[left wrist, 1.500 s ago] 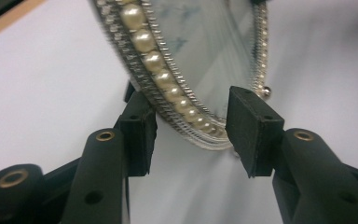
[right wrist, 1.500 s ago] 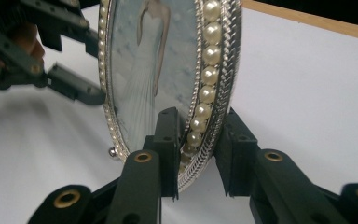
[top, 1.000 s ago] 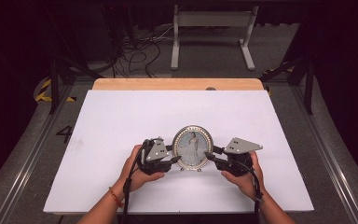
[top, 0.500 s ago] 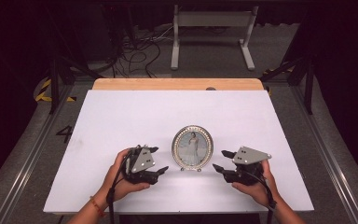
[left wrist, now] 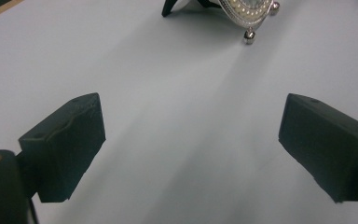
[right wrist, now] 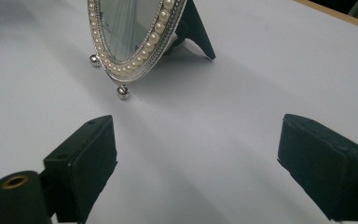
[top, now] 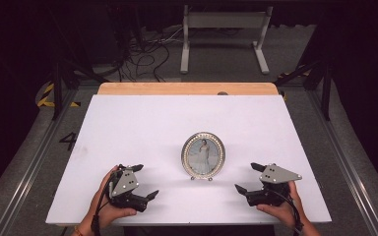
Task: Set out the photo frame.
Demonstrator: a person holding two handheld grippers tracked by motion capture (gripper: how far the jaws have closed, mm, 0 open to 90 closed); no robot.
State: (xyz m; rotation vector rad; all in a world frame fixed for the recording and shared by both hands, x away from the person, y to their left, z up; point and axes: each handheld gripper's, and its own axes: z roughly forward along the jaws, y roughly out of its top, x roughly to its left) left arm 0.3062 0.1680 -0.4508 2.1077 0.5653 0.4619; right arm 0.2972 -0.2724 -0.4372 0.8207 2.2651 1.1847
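Here an oval picture frame (top: 203, 156) is standing upright near the middle of the white surface (top: 142, 123), its silvery rim set with a ring of small pearl-like beads and resting on little ball feet. A strip of bare wood (top: 187, 88) is running along the surface's far edge. The left tool (top: 141, 182) is sitting near the front edge to the frame's left, held in the person's left hand (top: 107, 206), its blunt black jaws standing wide apart around nothing. The right tool (top: 248, 177) is sitting to the frame's right, in the right hand (top: 281, 209), jaws likewise spread with nothing between them. Both tools are lying well apart from the frame, leaving smooth matte white sheet open on either side and behind it.

In the left gripper view, just the frame's lower rim (left wrist: 249, 11) and one ball foot are peeking in at the top. The right gripper view is giving what the high view is not: the glossy glass face (right wrist: 128, 23) seen side-on and the dark wedge-shaped easel stand (right wrist: 196, 32) propping it from behind.
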